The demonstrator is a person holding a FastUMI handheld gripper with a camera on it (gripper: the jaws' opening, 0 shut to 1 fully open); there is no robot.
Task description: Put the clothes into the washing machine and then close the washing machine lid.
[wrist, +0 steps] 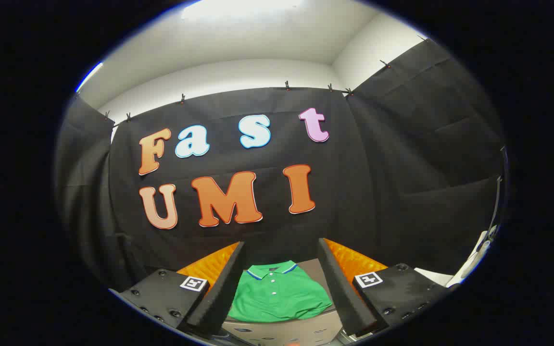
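A folded green polo shirt with a blue-trimmed collar and white buttons lies on a grey-brown surface, seen between and just beyond my two fingers. My gripper is open, its fingers spread wide on either side of the shirt and above it, touching nothing. Below the shirt, a light grey panel runs along the near edge of that surface; I cannot tell what it is.
The black cloth wall hangs close behind the shirt and wraps round both sides. A white object shows low at the far right, beside the right finger's mount.
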